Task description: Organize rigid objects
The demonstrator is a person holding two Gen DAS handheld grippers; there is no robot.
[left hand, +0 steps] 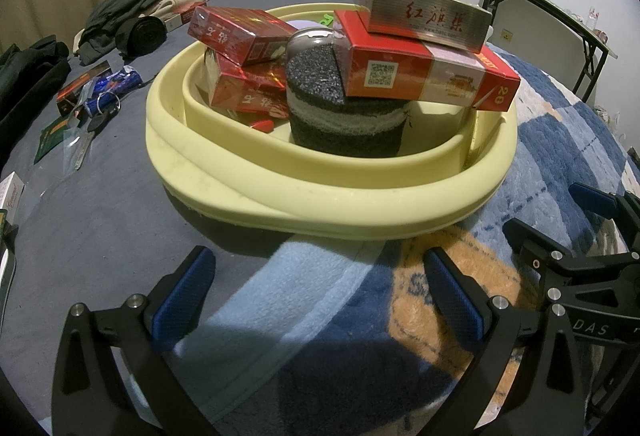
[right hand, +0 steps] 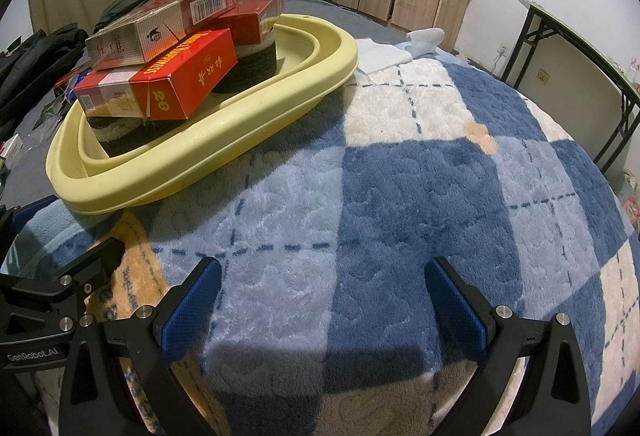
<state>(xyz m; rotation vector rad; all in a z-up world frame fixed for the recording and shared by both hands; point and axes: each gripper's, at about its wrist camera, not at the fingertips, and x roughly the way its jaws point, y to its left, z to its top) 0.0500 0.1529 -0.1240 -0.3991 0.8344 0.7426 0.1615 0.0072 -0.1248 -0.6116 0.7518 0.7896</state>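
Cigarette packs are heaped in the yellow basin [left hand: 224, 192] on the bed: a silver pack [left hand: 424, 16] lettered 红旗渠 on top, a red pack [left hand: 424, 72] with a QR code and "20" underneath. Both claws, left claw [left hand: 320, 300] and right claw [right hand: 324, 304], hover spread and empty; "GenRobot.AI" is printed on one.

Plaid blanket [right hand: 400, 176], folding table [right hand: 580, 48]

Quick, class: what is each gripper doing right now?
Left gripper: open, holding nothing.
Right gripper: open, holding nothing.
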